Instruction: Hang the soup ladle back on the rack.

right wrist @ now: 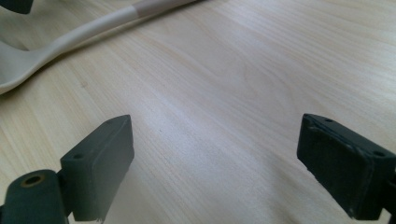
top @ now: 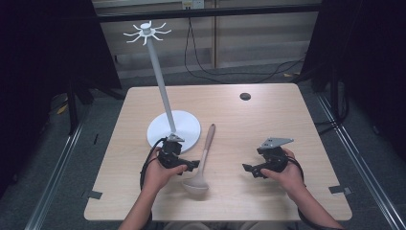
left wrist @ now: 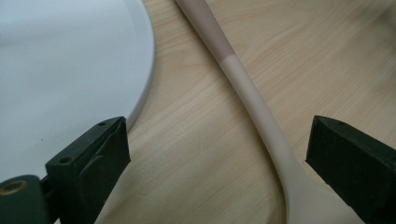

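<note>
On the pale wooden table (top: 268, 124) we see a long ladle (top: 203, 158) lying flat, its brown handle end pointing away from us and its cream bowl nearest our side. Just left of it stands a white stand (top: 165, 103): a round base, a thin pole leaning slightly, and a ring of small hooks at the top. A small dark disc (top: 245, 96) sits near the far edge of the table.

We hold the left gripper (top: 190, 165) low beside the ladle, close to the front rim of the stand's base. In the left gripper view its jaws are wide apart and grip nothing; the ladle's neck (left wrist: 254, 105) runs between them, nearer the right jaw, while the base (left wrist: 70, 70) lies behind the left jaw. We cannot tell whether either jaw touches the ladle.

We hold the right gripper (top: 249, 168) well to the right of the ladle, pointing toward it. In the right gripper view its jaws are also spread wide over bare wood, with the ladle (right wrist: 70, 37) lying farther off at the upper left.
</note>
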{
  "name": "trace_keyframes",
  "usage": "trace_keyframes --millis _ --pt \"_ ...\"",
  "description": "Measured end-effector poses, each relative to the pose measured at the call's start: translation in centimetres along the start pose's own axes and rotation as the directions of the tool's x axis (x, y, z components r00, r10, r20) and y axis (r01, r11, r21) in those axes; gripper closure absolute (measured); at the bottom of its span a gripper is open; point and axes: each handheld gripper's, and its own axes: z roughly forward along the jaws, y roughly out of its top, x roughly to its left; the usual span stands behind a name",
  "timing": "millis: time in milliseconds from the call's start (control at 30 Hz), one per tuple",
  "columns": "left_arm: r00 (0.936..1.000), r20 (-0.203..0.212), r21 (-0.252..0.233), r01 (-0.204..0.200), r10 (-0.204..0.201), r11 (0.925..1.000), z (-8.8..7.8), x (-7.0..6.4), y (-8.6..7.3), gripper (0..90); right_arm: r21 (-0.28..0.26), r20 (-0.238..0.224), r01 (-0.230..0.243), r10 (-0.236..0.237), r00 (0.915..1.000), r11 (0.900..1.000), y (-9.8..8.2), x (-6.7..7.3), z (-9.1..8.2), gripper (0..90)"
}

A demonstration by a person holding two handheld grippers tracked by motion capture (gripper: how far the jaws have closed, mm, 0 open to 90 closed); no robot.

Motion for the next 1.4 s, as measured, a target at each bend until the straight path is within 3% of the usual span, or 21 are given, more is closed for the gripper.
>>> trace_keyframes --millis 333,633,800,967,1000,1033,1067,1167,1233,1400 --pt "0.9992 0.027 0.086 0.028 -0.03 0.9959 1.1 -1.2 1.8 7.9 0.012 -0.003 0.011 -0.011 0.9999 1.0 0.3 0.0 -0.2 7.5" --pt "0.9995 0.016 0.16 0.024 -0.027 0.9868 2.0 -2.0 3.3 12.5 0.009 0.004 0.007 -0.007 1.0 1.0 0.1 -0.2 -0.7 7.2" --pt "0.9997 -0.01 0.23 0.023 -0.021 0.9728 3.0 -2.2 3.9 17.6 0.013 0.014 0.005 -0.005 0.9999 1.0 -0.2 -0.4 -1.2 7.2" --pt "0.9987 -0.035 0.259 0.044 -0.037 0.965 3.7 -2.5 4.3 22.2 0.015 0.013 0.004 -0.004 0.9999 1.0 -0.4 -0.3 -1.2 7.3" --pt "0.9987 -0.047 0.299 0.032 -0.019 0.9537 3.8 -2.5 4.5 24.9 0.014 0.008 0.003 -0.004 1.0 1.0 -0.4 -0.3 -1.3 7.4" --pt "0.9987 -0.046 0.31 0.035 -0.022 0.9502 3.9 -2.5 4.6 28.2 0.012 0.013 0.004 -0.004 0.9999 1.0 -0.4 -0.3 -1.4 7.7" --pt "0.9983 -0.051 0.304 0.044 -0.03 0.9516 4.1 -2.6 4.6 29.7 0.004 0.01 0.003 -0.004 0.9999 1.0 -0.3 -0.2 -1.4 7.8" --pt "0.9966 -0.077 0.325 0.052 -0.029 0.9443 4.3 -2.6 4.8 33.2 0.001 0.015 0.01 -0.01 0.9998 1.0 -0.3 -0.1 -1.5 7.9" --pt "0.9957 -0.081 0.321 0.068 -0.044 0.9445 4.5 -2.6 4.9 33.6 -0.003 0.014 0.008 -0.008 0.9999 1.0 -0.3 -0.1 -1.5 8.0" --pt "0.9941 -0.099 0.331 0.075 -0.044 0.9408 4.9 -2.9 5.2 46.4 -0.01 0.012 0.01 -0.01 0.9999 1.0 -0.3 -0.1 -1.7 8.0"
